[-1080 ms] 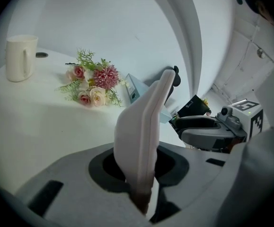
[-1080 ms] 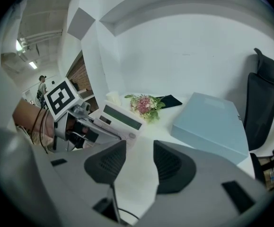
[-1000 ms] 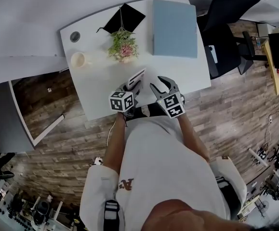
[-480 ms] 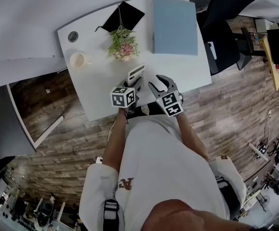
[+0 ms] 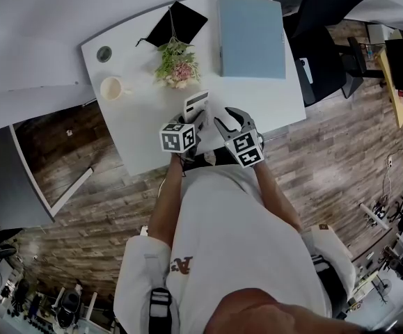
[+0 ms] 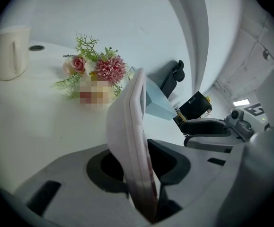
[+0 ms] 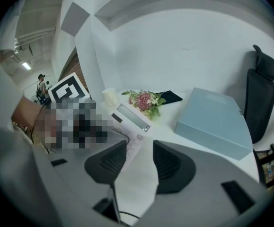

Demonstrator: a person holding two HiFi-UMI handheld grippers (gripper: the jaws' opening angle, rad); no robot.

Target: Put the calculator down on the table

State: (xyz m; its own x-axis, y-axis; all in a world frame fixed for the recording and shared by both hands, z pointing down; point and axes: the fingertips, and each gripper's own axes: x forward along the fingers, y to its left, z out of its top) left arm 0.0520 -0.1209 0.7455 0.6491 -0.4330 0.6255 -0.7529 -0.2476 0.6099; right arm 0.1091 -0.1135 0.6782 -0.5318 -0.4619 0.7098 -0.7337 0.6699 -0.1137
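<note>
The white calculator (image 5: pixel 196 105) stands tilted on its long edge over the white table (image 5: pixel 138 124), near the front edge. My left gripper (image 5: pixel 198 121) has it between its pads, and the jaws are opening. In the left gripper view the calculator (image 6: pixel 132 126) rises edge-on from between the two dark pads of the left gripper (image 6: pixel 139 162), which still touch it low down. My right gripper (image 5: pixel 232 121) hangs just to the right, open and empty. From the right gripper (image 7: pixel 139 167) I see the calculator's (image 7: pixel 127 119) display and keys to the left.
Behind the calculator lie a flower bouquet (image 5: pixel 177 65) and a black graduation cap (image 5: pixel 179 23). A cream mug (image 5: pixel 112 87) stands at the left, a pale blue box (image 5: pixel 251 37) at the back right. A black office chair (image 5: pixel 326 19) stands beyond the table's right side.
The calculator and left gripper have shifted slightly away from me and upright. The right gripper has barely moved.
</note>
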